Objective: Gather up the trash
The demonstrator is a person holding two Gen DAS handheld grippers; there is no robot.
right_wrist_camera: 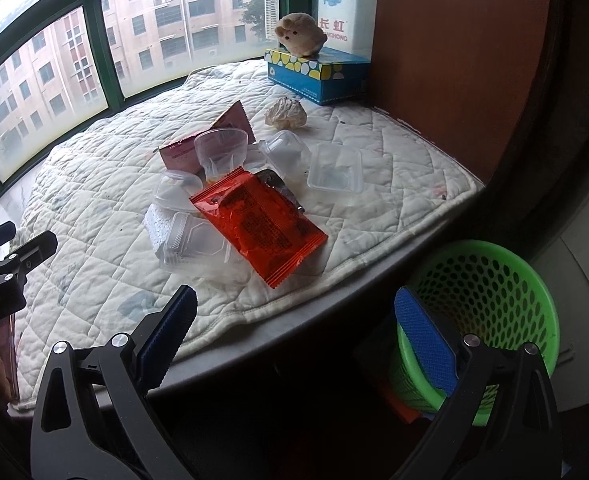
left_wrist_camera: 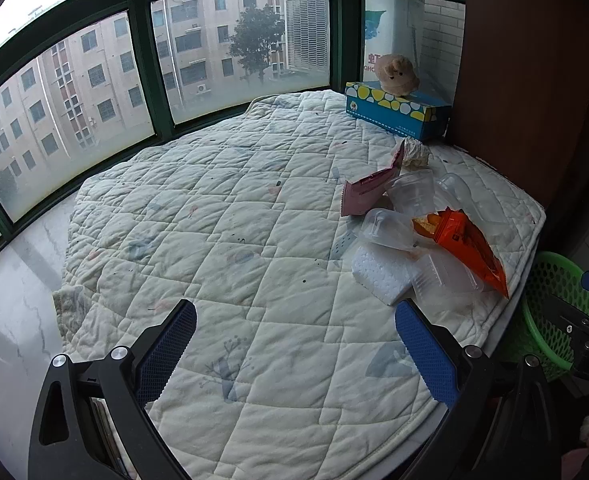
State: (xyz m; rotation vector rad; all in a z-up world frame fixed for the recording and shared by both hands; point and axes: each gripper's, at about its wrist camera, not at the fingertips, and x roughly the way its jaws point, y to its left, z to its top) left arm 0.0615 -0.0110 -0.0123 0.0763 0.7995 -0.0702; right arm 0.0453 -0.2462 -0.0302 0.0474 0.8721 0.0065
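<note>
A heap of trash lies on the quilted mat (right_wrist_camera: 102, 184): an orange snack wrapper (right_wrist_camera: 260, 226), a pink wrapper (right_wrist_camera: 230, 120), a clear cup (right_wrist_camera: 220, 150), several clear plastic boxes (right_wrist_camera: 334, 170), a white foam piece (right_wrist_camera: 156, 226) and a crumpled paper ball (right_wrist_camera: 286, 114). The wrapper (left_wrist_camera: 468, 246) and cup (left_wrist_camera: 412, 192) also show in the left wrist view. A green mesh bin (right_wrist_camera: 486, 304) stands on the floor below the ledge. My left gripper (left_wrist_camera: 294, 354) is open and empty above the mat, left of the heap. My right gripper (right_wrist_camera: 294, 338) is open and empty at the ledge edge.
A blue tissue box (right_wrist_camera: 314, 74) with a plush toy (right_wrist_camera: 300, 34) on it stands at the back by the window. A brown wooden panel (right_wrist_camera: 454, 60) borders the mat on the right. The bin also shows in the left wrist view (left_wrist_camera: 554, 312).
</note>
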